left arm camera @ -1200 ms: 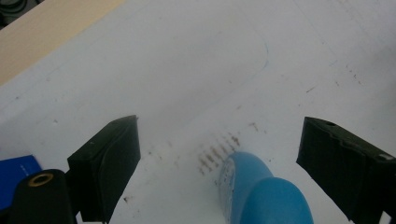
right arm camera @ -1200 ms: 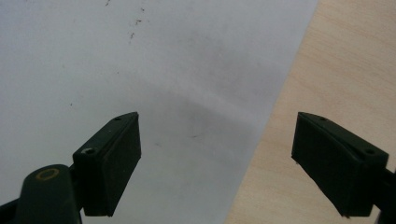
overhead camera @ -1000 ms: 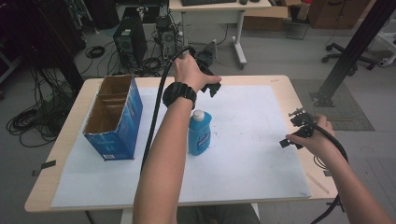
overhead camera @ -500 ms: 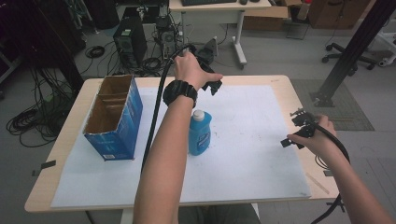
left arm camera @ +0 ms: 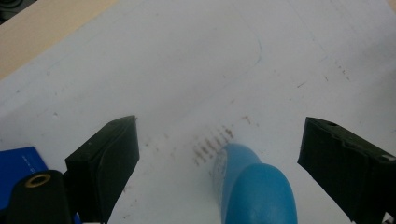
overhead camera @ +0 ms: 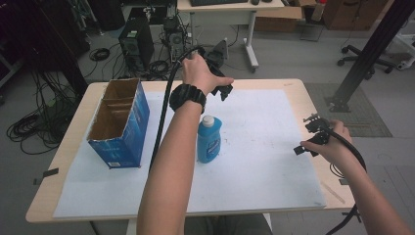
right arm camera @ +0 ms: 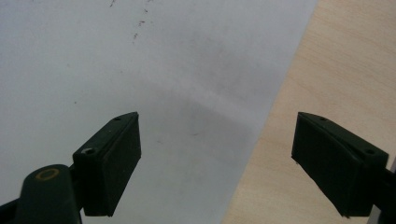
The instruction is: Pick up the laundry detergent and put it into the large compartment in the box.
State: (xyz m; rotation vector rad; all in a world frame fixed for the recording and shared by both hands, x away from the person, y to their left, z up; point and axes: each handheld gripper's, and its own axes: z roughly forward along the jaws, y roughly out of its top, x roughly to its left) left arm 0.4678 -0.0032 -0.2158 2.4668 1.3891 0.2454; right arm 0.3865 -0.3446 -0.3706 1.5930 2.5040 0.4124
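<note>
Below the left gripper (left arm camera: 219, 154), jaws spread wide, empty: blue bottle (overhead camera: 209, 139) upright on the counter (overhead camera: 293, 88) | right gripper (right arm camera: 217, 163) likewise agape, idle at the paper's edge | advice: lower straight, centring the bottle between the jaws.
</note>
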